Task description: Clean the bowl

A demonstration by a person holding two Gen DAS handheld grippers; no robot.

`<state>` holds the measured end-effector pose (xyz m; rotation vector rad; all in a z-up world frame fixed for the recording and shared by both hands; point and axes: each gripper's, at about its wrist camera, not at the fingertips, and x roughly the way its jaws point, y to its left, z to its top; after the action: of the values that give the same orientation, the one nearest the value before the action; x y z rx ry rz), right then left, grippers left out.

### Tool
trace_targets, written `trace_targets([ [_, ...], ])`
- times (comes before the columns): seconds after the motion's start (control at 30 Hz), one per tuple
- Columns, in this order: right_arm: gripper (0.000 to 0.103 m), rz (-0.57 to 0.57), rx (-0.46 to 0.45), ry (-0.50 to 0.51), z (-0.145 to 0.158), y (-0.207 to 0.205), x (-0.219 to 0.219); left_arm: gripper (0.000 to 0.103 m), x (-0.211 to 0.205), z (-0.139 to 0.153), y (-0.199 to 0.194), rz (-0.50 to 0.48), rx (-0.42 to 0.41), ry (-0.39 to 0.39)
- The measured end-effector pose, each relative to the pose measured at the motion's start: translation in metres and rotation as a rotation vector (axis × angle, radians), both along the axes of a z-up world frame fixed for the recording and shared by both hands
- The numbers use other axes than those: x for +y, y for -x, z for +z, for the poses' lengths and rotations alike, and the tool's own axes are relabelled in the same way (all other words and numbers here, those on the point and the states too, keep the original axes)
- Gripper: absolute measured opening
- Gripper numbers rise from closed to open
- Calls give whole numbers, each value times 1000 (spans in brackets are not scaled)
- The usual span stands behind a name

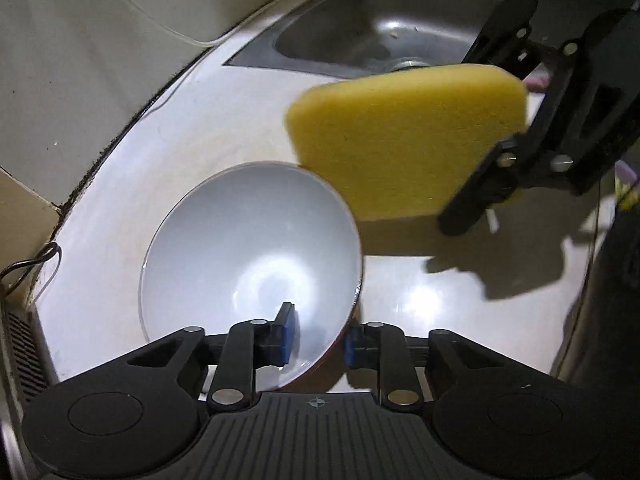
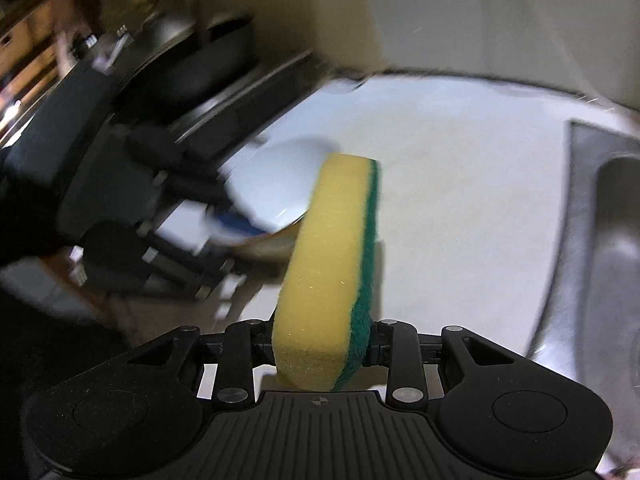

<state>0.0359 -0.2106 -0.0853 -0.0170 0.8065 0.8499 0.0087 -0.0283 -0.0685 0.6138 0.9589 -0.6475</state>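
Observation:
A white bowl (image 1: 248, 248) with a reddish outside is tilted on its side above the white counter. My left gripper (image 1: 318, 340) is shut on the bowl's near rim, one blue pad inside, one outside. My right gripper (image 1: 492, 168) is shut on a yellow sponge (image 1: 404, 140) with a green scouring side, held just right of the bowl's upper rim. In the right wrist view the sponge (image 2: 324, 272) stands on edge between the right gripper's (image 2: 322, 346) fingers, with the bowl (image 2: 276, 184) behind it, blurred.
A steel sink (image 1: 376, 28) is set into the white counter (image 1: 168, 148) at the back; it also shows in the right wrist view (image 2: 600, 240). A tiled wall (image 1: 80, 60) runs along the left. A dark pan on a stove (image 2: 200, 64) lies beyond the bowl.

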Motion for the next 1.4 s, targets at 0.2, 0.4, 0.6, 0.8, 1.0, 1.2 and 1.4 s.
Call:
trace_targets([
  [0.2, 32, -26, -96, 95, 5, 1, 13, 34, -15, 18, -9, 27, 33, 108],
  [0.4, 32, 1, -29, 66, 4, 14, -3, 53, 10, 27, 23, -62, -18, -19],
  [0.6, 32, 51, -81, 109, 12, 21, 23, 26, 9, 4, 12, -24, 42, 15],
  [0.8, 32, 47, -45, 73, 19, 45, 2, 28, -10, 3, -12, 38, -24, 95],
  [1.0, 32, -73, -64, 116, 12, 35, -6, 53, 3, 31, 6, -27, -66, 75],
  [1.2, 32, 0, -31, 72, 8, 38, 19, 51, 11, 17, 7, -65, -113, -48],
  [1.4, 32, 53, -44, -5, 29, 48, 17, 22, 8, 3, -6, -25, -75, 3],
])
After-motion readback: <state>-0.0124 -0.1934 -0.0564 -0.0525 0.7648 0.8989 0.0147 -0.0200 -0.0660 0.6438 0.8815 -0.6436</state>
